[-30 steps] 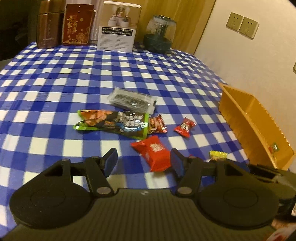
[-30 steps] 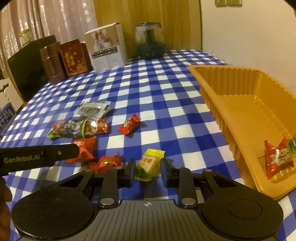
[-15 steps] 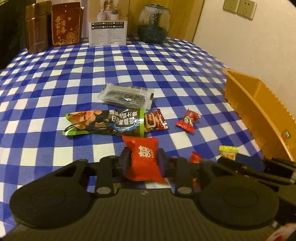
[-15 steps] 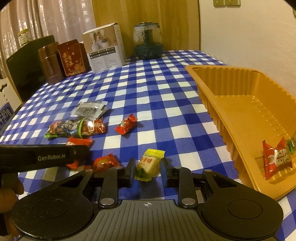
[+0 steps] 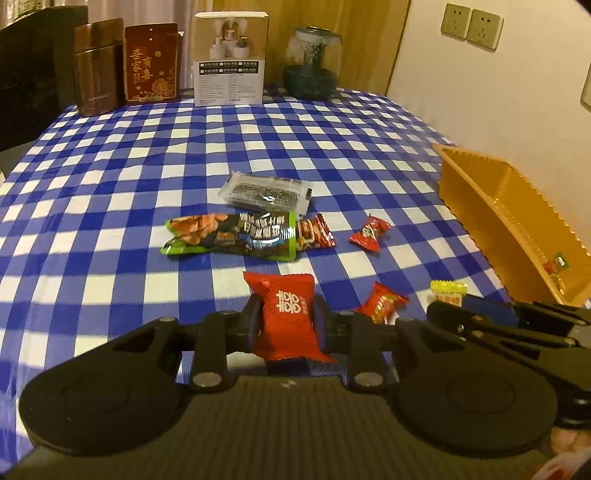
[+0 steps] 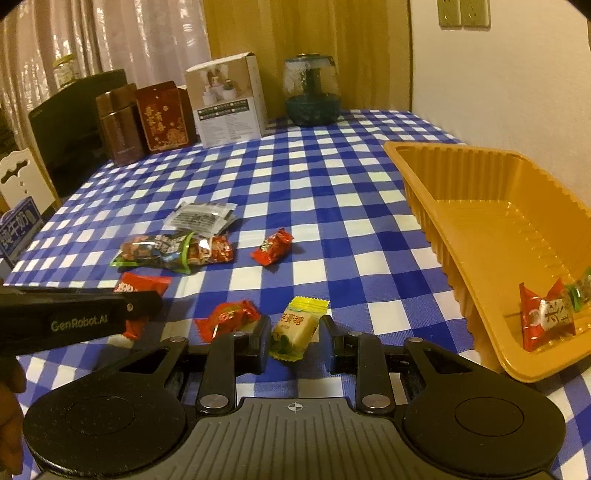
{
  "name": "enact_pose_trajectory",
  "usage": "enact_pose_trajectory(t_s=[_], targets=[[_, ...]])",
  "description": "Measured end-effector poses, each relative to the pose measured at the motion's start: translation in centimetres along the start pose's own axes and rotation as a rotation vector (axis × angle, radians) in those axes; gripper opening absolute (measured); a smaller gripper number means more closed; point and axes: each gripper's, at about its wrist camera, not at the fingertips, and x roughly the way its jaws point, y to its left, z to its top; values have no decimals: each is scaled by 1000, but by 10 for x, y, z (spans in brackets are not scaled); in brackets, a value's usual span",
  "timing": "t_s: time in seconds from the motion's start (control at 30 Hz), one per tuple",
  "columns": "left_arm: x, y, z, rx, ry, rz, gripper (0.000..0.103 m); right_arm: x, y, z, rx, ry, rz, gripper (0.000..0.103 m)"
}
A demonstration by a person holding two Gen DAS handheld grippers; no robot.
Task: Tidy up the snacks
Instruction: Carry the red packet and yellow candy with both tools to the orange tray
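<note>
Both wrist views low, angled down over checked tablecloth [image 5: 110, 177], sharing scattered snacks, orange tray [image 6: 480, 229] probably rightward

At the far edge of a worktop [image 5: 110, 192] draped in blue-and-white check stand a brown tin [image 5: 98, 66], a red gift box [image 5: 150, 62], a white carton [image 5: 231, 59] and a glass jar [image 5: 312, 62]; wall sockets [image 5: 471, 22] sit upper right.

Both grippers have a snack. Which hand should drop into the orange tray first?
Right, probably. The right gripper holds the yellow candy with the orange tray just beside it. The left gripper, shut on the red packet, sits farther away, behind the right one.
</note>
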Motion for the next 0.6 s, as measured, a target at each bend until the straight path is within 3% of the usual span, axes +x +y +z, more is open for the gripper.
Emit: enact_pose_trajectory(t_s=[0.6], targets=[[-67,-20,-34,-41,-9,-15,26,-61,3,-16,40,-26,14,28]])
